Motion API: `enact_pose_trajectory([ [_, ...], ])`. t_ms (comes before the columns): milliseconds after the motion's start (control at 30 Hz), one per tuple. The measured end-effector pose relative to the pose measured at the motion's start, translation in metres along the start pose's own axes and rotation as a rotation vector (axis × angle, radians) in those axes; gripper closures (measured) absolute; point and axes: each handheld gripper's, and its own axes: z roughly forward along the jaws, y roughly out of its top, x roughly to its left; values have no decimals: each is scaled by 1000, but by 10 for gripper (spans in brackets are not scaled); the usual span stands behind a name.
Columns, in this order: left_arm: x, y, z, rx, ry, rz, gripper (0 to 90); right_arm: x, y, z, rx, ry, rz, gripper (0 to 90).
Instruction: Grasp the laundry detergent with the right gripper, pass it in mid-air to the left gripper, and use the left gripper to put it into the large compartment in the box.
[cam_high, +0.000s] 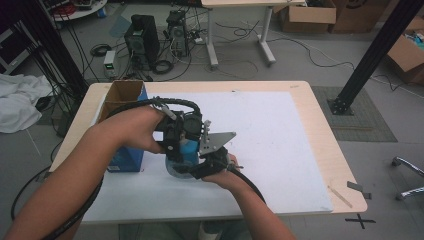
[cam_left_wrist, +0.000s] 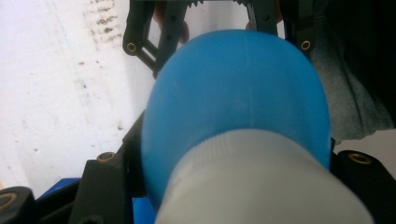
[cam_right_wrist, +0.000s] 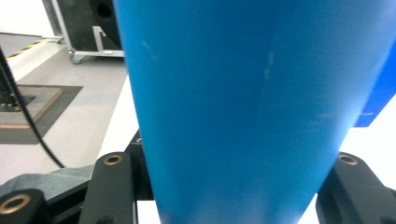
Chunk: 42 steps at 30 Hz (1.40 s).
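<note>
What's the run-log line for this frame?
left tool: shut on blue bottle | right tool: shut on blue bottle | site: white mat, beside open box

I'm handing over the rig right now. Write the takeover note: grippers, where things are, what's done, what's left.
Left gripper: jaws closed around the cap end of the blue bottle, beside its whitish cap.
Right gripper: jaws closed around the bottle's body.
Bottle is held between both grippers over the white mat, next to the open cardboard box.
Done: bottle gripped by both.
Left: probably the cap, which appears on, and setting the bottle down.
</note>
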Motion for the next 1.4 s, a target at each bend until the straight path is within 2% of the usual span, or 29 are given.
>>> enact_pose_trajectory([
  [300,2,1,-6,-11,-12,-12,400,3,0,-6,-43,-34,12,421],
  [433,2,3,-6,-11,-17,-14,400,3,-1,-9,-59,-14,44,399],
  [567,2,3,-6,-7,-25,-16,399,7,-1,-10,-36,-19,34,356],
  [667,3,3,-6,-1,-31,-18,399,6,-1,-12,-46,-5,54,335],
  [900,6,-3,-7,4,-31,-43,399,5,-1,-19,-45,1,86,298],
  [1267,13,-12,-14,-4,-24,-76,399,1,9,-45,37,6,121,146],
  [1400,14,-15,-20,-7,-18,-91,399,0,13,-57,97,0,127,146],
])
